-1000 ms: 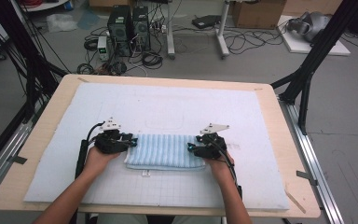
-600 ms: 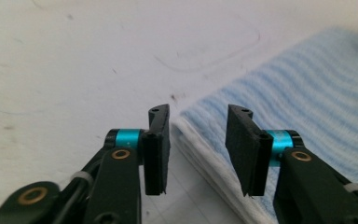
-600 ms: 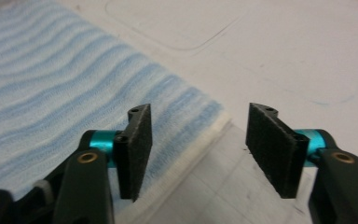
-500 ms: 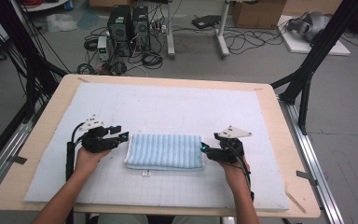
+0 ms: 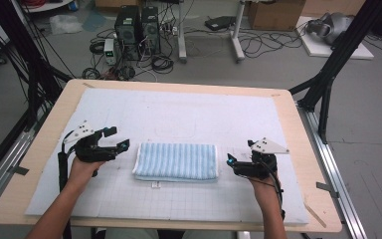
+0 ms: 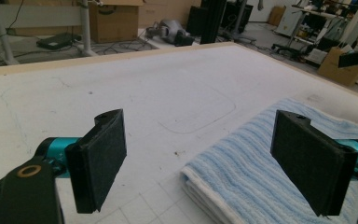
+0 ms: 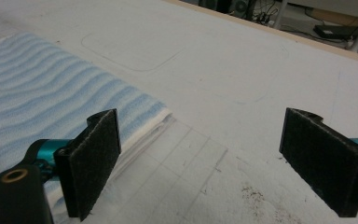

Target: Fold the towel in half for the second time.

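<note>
1. A white gridded mat (image 5: 179, 117) covers the wooden table (image 5: 45, 149).
2. A folded blue-striped towel (image 5: 175, 161) lies flat on the mat's near half, between the two grippers.
3. The left gripper (image 5: 115, 140), jaws spread wide and empty, hovers just beside the towel's left edge.
4. The right gripper (image 5: 230, 162), jaws likewise wide and empty, sits just off the towel's right edge.
</note>
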The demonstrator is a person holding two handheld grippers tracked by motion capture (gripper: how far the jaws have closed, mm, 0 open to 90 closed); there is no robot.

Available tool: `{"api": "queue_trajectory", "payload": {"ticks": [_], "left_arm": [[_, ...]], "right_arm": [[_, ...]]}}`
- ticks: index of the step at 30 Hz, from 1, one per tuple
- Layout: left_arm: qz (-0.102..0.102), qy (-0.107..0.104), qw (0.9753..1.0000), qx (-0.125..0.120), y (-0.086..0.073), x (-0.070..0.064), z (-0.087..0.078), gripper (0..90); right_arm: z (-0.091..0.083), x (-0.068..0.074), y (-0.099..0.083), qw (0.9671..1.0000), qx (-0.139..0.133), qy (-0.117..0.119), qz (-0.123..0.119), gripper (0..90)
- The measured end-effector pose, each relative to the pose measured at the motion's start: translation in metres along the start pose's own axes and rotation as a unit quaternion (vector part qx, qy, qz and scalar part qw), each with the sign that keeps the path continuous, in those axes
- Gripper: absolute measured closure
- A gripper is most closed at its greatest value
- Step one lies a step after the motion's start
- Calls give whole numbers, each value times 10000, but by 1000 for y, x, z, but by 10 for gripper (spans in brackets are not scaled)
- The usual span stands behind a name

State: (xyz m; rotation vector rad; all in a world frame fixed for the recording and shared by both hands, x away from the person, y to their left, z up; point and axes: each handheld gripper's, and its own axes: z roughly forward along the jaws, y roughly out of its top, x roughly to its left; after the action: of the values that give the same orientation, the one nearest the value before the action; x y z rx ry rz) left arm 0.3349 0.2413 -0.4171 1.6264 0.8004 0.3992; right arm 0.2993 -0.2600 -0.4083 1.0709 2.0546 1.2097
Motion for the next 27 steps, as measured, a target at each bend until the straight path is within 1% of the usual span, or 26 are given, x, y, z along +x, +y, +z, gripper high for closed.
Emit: {"api": "queue_trajectory", "payload": {"ticks": [2, 4, 6, 11, 15, 20, 23, 24, 27], "left_arm": [[31, -7, 10000, 10, 0, -1, -1, 192], [73, 9, 10000, -19, 0, -2, -3, 194], [55, 54, 10000, -52, -1, -3, -4, 196], [65, 74, 9999, -74, -1, -2, -7, 198], [52, 145, 9998, -109, -1, -1, -10, 205], [49, 158, 9998, -64, -2, 1, -12, 208], [32, 175, 9998, -34, -2, 1, -11, 208], [55, 177, 9998, -6, -2, 1, -11, 208], [37, 181, 9998, -15, -2, 1, -10, 210]], "right_arm": [[-1, -2, 0, 10000, -1, 3, -11, 117], [-3, -3, -1, 10000, -34, -9, 54, 117], [-4, -4, -1, 9999, -62, -44, 100, 116], [-6, -3, 1, 9999, -85, -90, 74, 116], [-3, -2, 2, 9999, -104, -74, 55, 115], [2, -2, 2, 9999, -92, -47, 63, 116], [2, -2, 2, 9999, -86, -31, 85, 115], [2, -2, 2, 9999, -85, -48, 95, 116], [1, -3, 2, 9999, -114, -59, 96, 116]]}}
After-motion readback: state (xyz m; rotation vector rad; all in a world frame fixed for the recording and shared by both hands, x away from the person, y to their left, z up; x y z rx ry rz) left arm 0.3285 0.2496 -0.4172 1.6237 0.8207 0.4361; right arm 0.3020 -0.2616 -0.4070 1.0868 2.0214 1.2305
